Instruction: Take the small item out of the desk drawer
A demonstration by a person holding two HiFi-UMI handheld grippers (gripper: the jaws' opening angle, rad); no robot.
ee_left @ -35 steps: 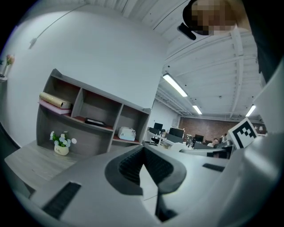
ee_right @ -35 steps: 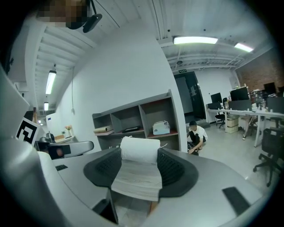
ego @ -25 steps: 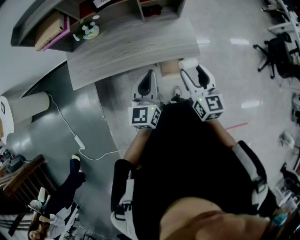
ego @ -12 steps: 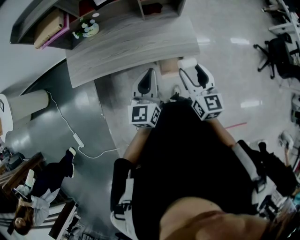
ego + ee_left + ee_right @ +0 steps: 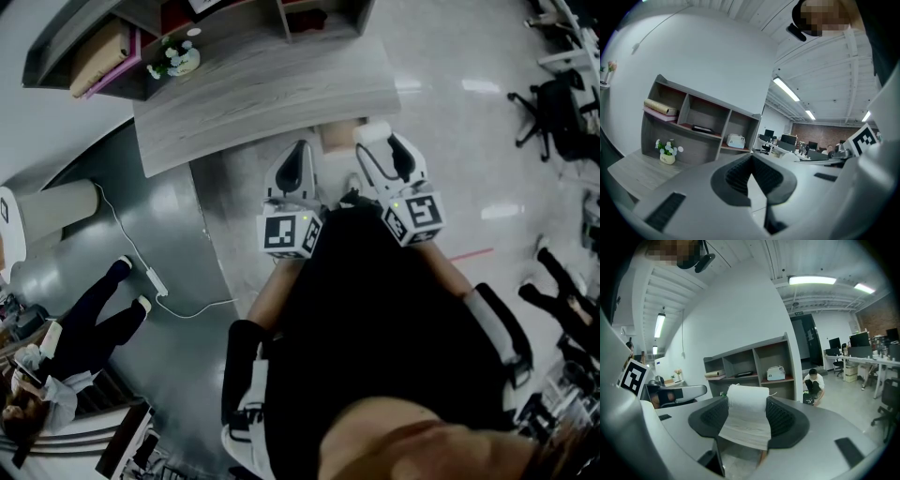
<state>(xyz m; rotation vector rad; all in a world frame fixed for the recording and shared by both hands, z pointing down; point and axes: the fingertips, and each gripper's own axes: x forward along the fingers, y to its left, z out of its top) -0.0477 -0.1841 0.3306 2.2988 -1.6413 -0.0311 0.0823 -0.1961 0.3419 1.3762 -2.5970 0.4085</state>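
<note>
White small item [image 5: 748,398] gripped btw right gripper [image 5: 746,405] fingers [image 5: 782,420] (desk [image 5: 262,94] beyond); left gripper [image 5: 751,160] fingers [image 5: 735,179] together.

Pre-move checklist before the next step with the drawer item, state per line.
1. Right gripper holds the white rounded item: ok, it sits between the fingers.
2. Left gripper free: ok, shut, nothing in it.
3. Drawer under the grey wood-grain desk closed: cannot tell.
4. Bare desk top ahead for a set-down: ok; the small white flower pot stands at its far left.
</note>
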